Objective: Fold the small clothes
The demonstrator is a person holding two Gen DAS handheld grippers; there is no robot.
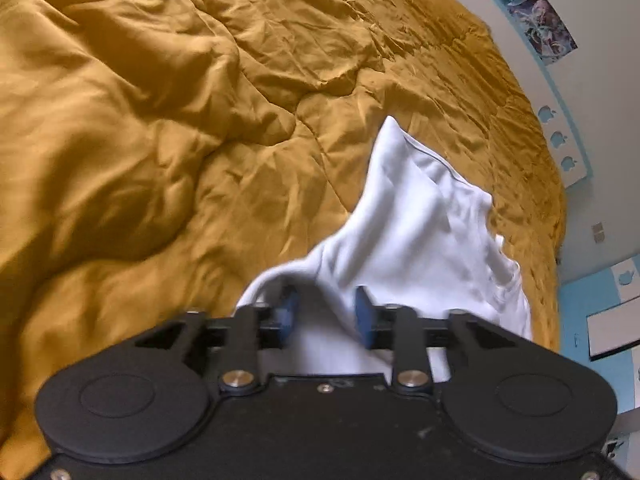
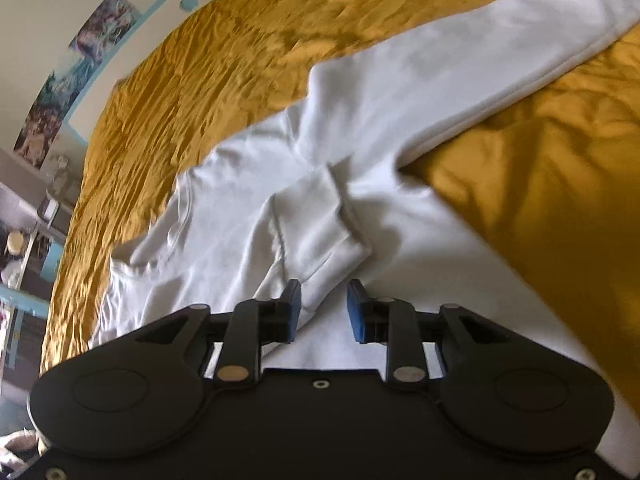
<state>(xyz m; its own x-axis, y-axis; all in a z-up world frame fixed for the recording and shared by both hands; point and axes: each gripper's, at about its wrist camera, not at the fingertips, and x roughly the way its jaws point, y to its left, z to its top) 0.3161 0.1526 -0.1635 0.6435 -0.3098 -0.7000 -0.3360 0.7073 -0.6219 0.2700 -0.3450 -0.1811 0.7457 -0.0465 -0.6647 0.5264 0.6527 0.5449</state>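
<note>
**Op:** Starting on my left. The left gripper (image 1: 325, 312) sits low over the white garment (image 1: 420, 240), which lies on the mustard bedspread (image 1: 160, 120) towards the wall side of the bed. Its jaws stand partly apart. White cloth lies in the gap and drapes over one blue pad (image 1: 287, 308), but I don't see the pads pinching it, so I'd call that side loose, not gripping.

**Obs:** And the cloth itself?

**Op:** Soft, thin and light, I'd judge. It peaks up into a point and wrinkles freely, so it should drape and slump rather than hold a crease. Probably a bit slippery against that sheeny cover too, so it may slide when dragged.

**Obs:** Moving across to the right?

**Op:** The right gripper (image 2: 323, 308) hovers over the same garment (image 2: 400, 92). A long flat panel with a stitched hem (image 2: 520, 88) runs away up and to the right; a bunched fold (image 2: 316, 224) sits just ahead of the fingers. Jaws narrow but apart, a little cloth reaching between them; the pads don't appear to press on it.

**Obs:** Where would you take hold?

**Op:** At the doubled edges, hem or seam, where the fabric is thicker and less likely to slip from the pads. One corner per gripper, kept taut between them, or the middle will sag.
</note>
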